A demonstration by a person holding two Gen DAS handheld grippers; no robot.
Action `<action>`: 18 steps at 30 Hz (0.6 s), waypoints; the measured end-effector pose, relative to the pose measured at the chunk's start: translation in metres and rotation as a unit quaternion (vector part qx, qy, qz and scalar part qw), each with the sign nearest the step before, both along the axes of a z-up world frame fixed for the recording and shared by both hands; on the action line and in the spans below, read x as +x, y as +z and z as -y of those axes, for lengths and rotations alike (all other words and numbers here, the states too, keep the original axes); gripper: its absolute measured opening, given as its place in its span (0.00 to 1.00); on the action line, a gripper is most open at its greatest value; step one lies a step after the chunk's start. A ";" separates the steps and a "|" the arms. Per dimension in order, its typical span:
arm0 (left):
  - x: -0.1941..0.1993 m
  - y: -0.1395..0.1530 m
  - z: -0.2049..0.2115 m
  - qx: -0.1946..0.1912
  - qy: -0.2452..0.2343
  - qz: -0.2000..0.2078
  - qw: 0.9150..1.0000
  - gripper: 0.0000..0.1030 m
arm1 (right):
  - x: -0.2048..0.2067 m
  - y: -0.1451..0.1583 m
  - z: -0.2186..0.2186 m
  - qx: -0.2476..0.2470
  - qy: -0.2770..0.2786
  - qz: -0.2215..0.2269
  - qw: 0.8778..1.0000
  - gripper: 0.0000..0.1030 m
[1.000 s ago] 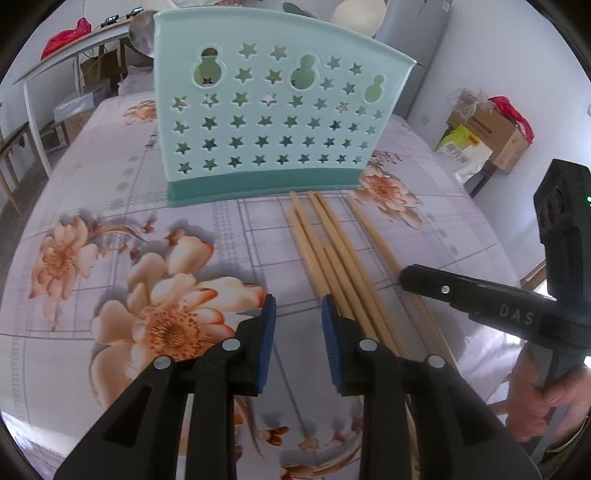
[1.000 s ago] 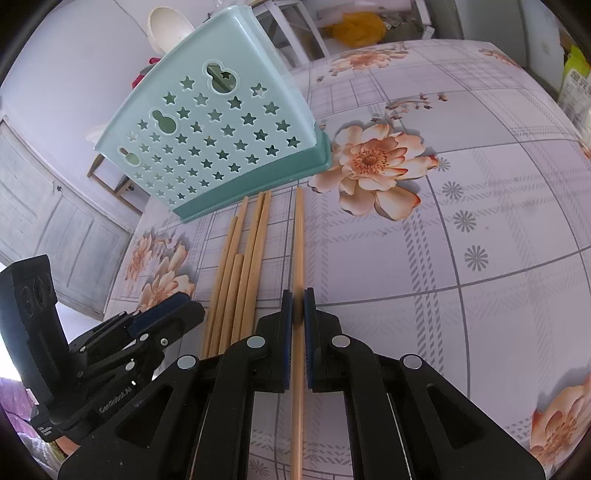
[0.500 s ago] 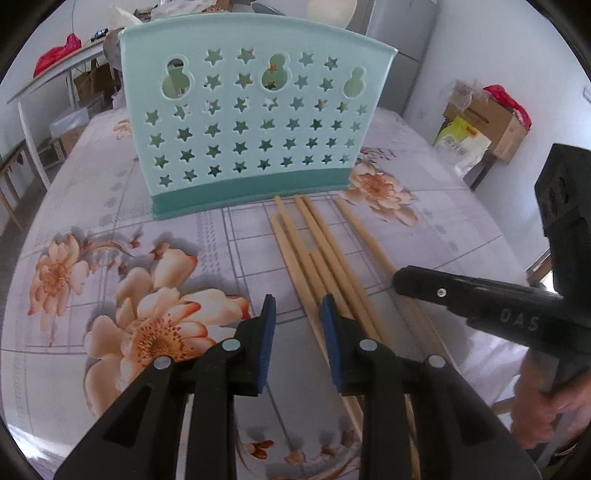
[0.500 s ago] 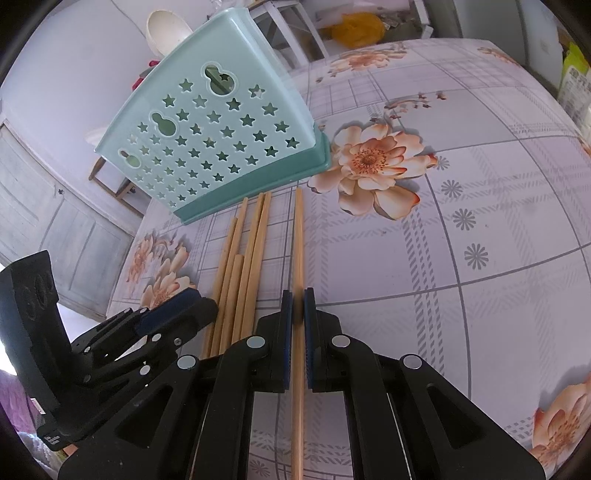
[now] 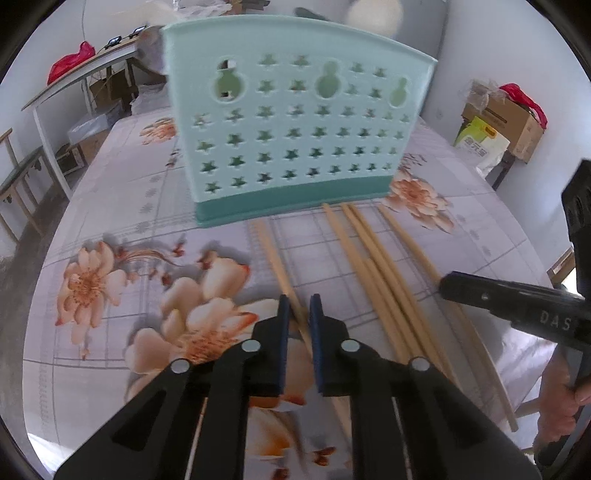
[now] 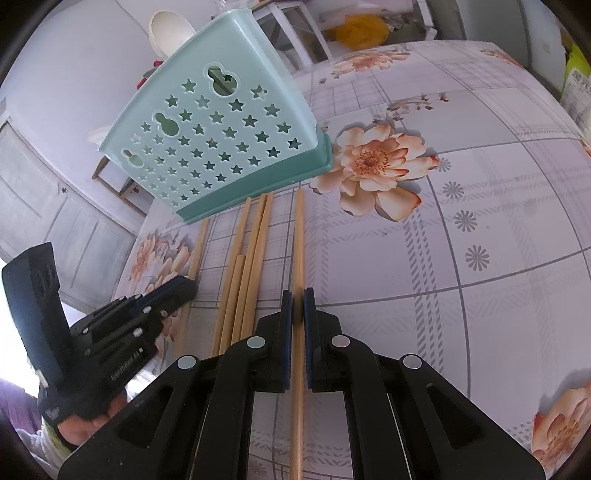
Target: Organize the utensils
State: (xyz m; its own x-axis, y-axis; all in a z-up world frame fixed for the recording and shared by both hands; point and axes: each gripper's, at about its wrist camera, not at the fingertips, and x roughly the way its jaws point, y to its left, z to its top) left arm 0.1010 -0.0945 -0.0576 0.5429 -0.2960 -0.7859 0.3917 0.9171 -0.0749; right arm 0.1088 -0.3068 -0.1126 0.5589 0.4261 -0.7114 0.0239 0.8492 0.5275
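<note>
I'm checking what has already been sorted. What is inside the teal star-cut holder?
Through the holder's star cutouts no utensil shows clearly. A pale spoon bowl rises behind its rim; the interior is otherwise hidden. The chopsticks lie on the table in front.

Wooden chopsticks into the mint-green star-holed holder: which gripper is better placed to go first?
Right, probably. The right gripper is clamped squarely on one wooden chopstick; the left gripper, just closing, holds another chopstick askew. Holder stands beyond both.
</note>
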 end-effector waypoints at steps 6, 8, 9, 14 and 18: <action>0.002 0.002 -0.030 -0.008 0.008 -0.024 1.000 0.05 | -0.005 0.001 -0.002 -0.006 0.010 -0.004 1.000 0.04; -0.003 0.003 -0.038 -0.012 0.006 -0.035 0.999 0.05 | -0.009 0.001 -0.001 -0.006 0.020 -0.009 1.000 0.04; -0.005 0.003 -0.041 -0.012 0.004 -0.038 0.999 0.05 | -0.012 0.002 -0.001 -0.008 0.024 -0.012 1.000 0.04; -0.017 0.004 -0.052 -0.014 -0.006 -0.054 0.998 0.06 | -0.018 0.006 -0.006 -0.031 0.044 -0.015 0.998 0.07; -0.012 0.003 -0.052 -0.023 -0.006 -0.062 0.998 0.06 | -0.011 0.008 -0.015 -0.066 0.048 -0.006 0.997 0.11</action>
State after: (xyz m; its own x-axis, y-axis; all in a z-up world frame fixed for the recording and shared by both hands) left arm 0.0887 -0.0425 -0.0545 0.4379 -0.3390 -0.8327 0.3871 0.9070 -0.1657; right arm 0.0975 -0.2918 -0.1041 0.5109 0.3793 -0.7715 -0.0544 0.9099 0.4113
